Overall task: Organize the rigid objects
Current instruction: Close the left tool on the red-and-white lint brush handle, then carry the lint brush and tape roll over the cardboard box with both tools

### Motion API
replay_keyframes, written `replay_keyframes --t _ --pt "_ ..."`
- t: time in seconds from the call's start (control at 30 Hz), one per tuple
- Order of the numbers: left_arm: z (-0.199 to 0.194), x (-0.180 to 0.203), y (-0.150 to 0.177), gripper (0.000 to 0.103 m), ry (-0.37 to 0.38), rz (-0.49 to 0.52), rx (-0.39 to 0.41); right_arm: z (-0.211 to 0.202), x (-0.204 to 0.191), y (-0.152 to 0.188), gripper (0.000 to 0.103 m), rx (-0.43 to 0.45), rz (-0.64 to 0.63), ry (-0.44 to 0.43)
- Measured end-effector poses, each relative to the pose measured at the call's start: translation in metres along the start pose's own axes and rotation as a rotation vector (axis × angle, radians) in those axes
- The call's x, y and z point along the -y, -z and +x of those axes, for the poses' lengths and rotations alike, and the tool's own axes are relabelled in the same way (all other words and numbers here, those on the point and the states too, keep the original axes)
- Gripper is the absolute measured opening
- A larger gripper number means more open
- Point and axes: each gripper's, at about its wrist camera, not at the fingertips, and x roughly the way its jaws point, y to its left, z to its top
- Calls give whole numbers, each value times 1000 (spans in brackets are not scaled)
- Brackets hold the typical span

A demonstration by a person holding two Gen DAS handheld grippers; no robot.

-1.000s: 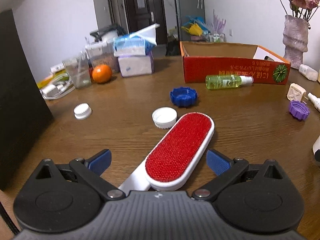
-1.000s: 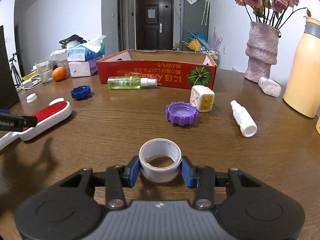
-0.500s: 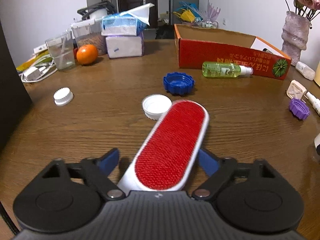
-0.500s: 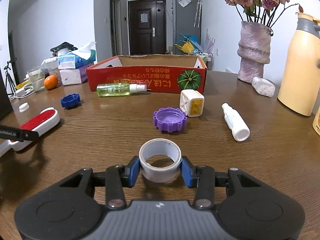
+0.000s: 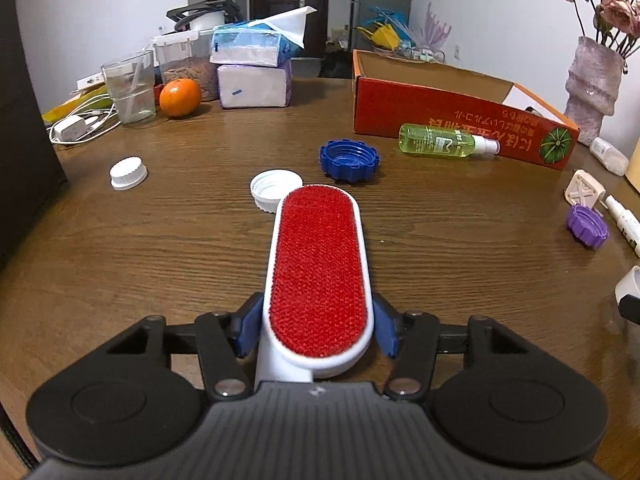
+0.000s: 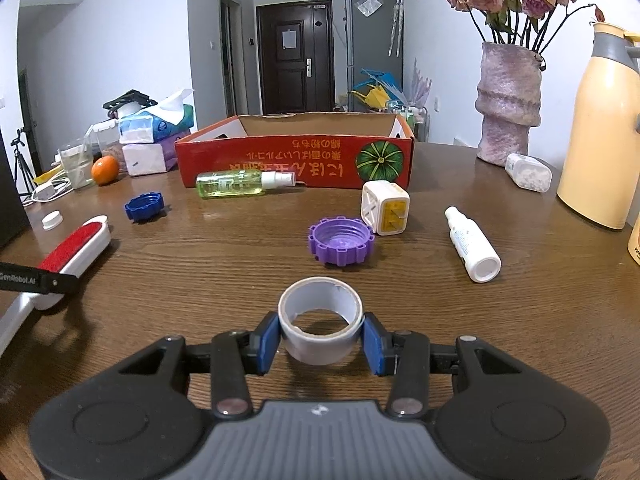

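Observation:
My left gripper is shut on a red lint brush with a white frame, gripping its near end; the brush points away from me over the wooden table. The brush also shows at the left of the right wrist view. My right gripper is shut on a grey tape roll held just above the table. The red cardboard box stands open at the back; it also shows in the left wrist view.
Loose on the table: a green spray bottle, blue cap, purple cap, white caps, a white-yellow cube, a white bottle. A vase, a yellow thermos, tissue packs, an orange.
My left gripper has closed on the lint brush, which now lies straight between the fingers. My right gripper still holds the tape roll and has shifted slightly.

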Motion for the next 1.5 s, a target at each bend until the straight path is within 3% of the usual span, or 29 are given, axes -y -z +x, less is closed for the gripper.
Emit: replay_keyframes --t 0.8,1.5 --pt "-36 19 -4 57 10 -33 64 -12 1 -5 43 41 2 -17" --pt "-61 33 -37 57 30 -82 142 -19 1 -45 43 154 -17 -22"
